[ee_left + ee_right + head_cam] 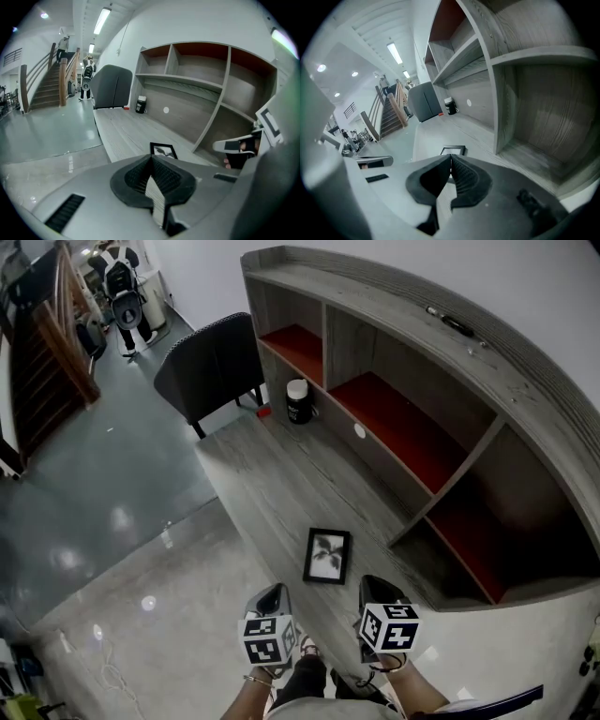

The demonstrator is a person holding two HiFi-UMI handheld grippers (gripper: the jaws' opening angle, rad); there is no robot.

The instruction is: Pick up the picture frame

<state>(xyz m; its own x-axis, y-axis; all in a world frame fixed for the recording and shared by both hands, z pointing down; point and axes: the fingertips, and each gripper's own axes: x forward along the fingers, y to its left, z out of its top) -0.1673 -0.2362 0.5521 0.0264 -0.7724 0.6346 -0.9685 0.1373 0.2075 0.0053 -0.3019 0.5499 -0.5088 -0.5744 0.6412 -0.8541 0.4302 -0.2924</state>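
Observation:
A small black picture frame (327, 556) with a grey leaf print lies flat on the grey wooden platform (262, 484), in front of the shelf unit. It shows just beyond the jaws in the left gripper view (163, 150) and the right gripper view (453, 150). My left gripper (273, 597) and right gripper (372, 588) hang side by side, short of the frame's near edge and apart from it. Both are shut with nothing between their jaws.
A tall grey shelf unit (422, 381) with red-backed compartments runs along the right. A black jar with a white lid (298, 401) stands at the platform's far end near a dark chair (211, 367). The platform's left edge drops to a glossy floor (103, 512).

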